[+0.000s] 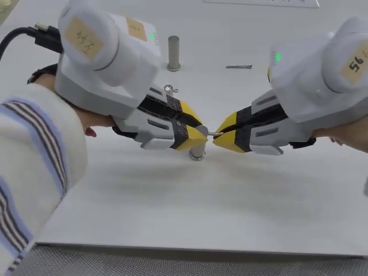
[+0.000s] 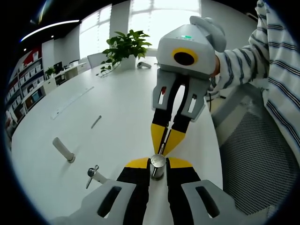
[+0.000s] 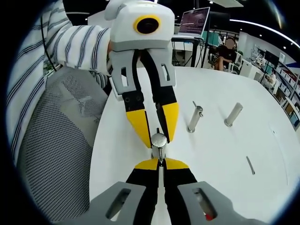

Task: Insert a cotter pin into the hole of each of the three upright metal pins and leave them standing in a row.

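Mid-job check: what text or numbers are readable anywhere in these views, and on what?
"454", apparently, handwritten: large tan sticker on the left gripper.
"56", cut by the frame edge: tan label on the right gripper.
Small sticker on the left gripper: too small to read.
Laptop screen: too blurred to read.

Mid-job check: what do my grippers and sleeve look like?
The left gripper and right gripper are pale grey shells with black jaws ending in yellow tips. Each carries a tan label with handwritten numbers and a green light. A black cable runs from the left one. The sleeve is white with blue and brown stripes.
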`<state>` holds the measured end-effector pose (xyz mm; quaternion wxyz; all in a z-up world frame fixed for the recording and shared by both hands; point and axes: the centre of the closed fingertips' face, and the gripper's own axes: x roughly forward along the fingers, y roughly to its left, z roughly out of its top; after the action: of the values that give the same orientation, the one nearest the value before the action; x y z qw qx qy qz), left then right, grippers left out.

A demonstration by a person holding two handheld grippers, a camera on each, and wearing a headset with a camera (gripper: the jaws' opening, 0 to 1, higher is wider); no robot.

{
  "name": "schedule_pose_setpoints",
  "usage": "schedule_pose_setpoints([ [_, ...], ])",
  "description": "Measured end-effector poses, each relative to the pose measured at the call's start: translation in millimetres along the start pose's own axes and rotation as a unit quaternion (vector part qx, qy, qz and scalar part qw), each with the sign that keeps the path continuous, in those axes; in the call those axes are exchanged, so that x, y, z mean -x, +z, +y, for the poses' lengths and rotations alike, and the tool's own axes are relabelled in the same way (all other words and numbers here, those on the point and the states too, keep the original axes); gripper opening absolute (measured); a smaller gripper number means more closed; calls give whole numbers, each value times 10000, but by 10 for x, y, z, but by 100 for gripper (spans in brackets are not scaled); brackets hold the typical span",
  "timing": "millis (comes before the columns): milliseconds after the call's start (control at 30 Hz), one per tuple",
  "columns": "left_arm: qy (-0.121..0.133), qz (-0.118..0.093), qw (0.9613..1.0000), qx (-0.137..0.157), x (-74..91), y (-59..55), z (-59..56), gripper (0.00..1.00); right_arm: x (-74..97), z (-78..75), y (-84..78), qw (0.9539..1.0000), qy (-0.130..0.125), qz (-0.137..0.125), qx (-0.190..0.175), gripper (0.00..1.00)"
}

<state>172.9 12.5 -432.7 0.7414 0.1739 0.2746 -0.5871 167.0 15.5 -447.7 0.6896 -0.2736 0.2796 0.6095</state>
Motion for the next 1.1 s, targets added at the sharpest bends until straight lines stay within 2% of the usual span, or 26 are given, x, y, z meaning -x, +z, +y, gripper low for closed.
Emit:
schedule_pose_setpoints([
  [300, -12, -6, 10000, -14, 33, -44, 72, 9, -6, 37, 3, 10000, 66, -17, 66, 0],
  [400, -12, -1, 10000, -12, 37, -52, 85, 9, 4, 49, 52, 9997, 58, -208, 96, 0],
  [467, -7, 2, 10000, -8, 34, -42, 68, 9, 12, 41, 77, 9996, 37, -273, 102, 7],
  [533, -5, 2, 10000, -4, 35, -40, 58, 9, 16, 16, 57, 9996, 16, -235, 157, 9],
  [867, 0, 18, 10000, -63, 48, -58, 72, 10, 30, 28, -41, 9998, 44, -92, 178, 2],
  [1100, -9, 31, 10000, -40, 46, -64, 73, 9, 52, 1, -53, 9999, 16, -131, 104, 0],
])
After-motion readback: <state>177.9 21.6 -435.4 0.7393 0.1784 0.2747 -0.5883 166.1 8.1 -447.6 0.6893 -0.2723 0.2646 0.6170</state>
